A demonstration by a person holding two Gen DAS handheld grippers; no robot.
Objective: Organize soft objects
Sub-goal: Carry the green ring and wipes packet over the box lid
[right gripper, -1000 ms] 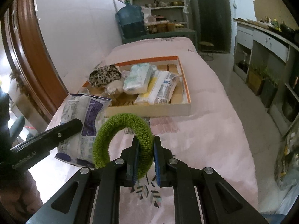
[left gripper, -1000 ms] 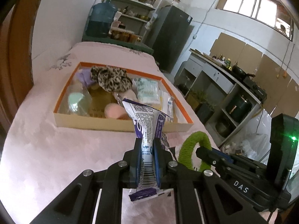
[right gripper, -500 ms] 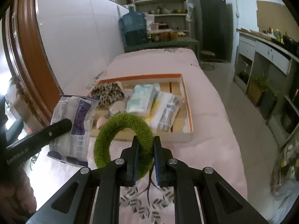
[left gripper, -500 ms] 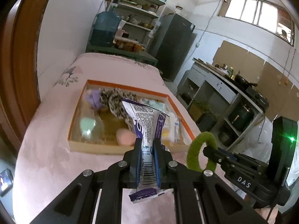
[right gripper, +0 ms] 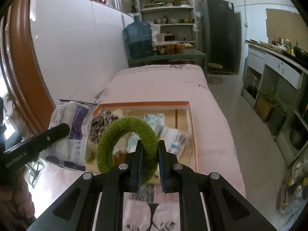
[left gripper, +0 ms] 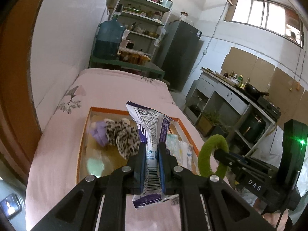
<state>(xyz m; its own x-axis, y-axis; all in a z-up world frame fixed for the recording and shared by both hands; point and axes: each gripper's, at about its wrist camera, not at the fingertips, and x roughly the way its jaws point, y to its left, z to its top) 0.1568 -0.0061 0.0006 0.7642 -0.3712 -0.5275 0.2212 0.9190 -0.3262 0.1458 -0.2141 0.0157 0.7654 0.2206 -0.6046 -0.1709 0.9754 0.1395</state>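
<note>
Left wrist view showed your left tongs (left gripper: 152, 152) clamped on the packet (left gripper: 149, 132), right tongs (right gripper: 150, 154) clamped on the green ring (right gripper: 127, 144). You needed both clear over the box's (right gripper: 190, 119) near wall before letting go.

- A white and purple packet (left gripper: 152, 134), printed with a black barcode, is seen between the black fingers of the left gripper (left gripper: 152, 154).
- A fuzzy green ring (right gripper: 127, 144) is clamped by the right gripper (right gripper: 150, 154), whose black fingers are lined with blue pads (right gripper: 161, 165).
- The tray (right gripper: 142, 104) is edged in orange, with pale walls and a tan floor.
- A leopard-spotted cloth (left gripper: 123, 136) in cream and dark brown is shown beside a lilac piece (left gripper: 98, 132).
- The table (right gripper: 157, 80) is covered in pale pink, marked with a grey leafy motif (left gripper: 72, 98).
- A blue water jug (right gripper: 138, 38) is seen behind.
</note>
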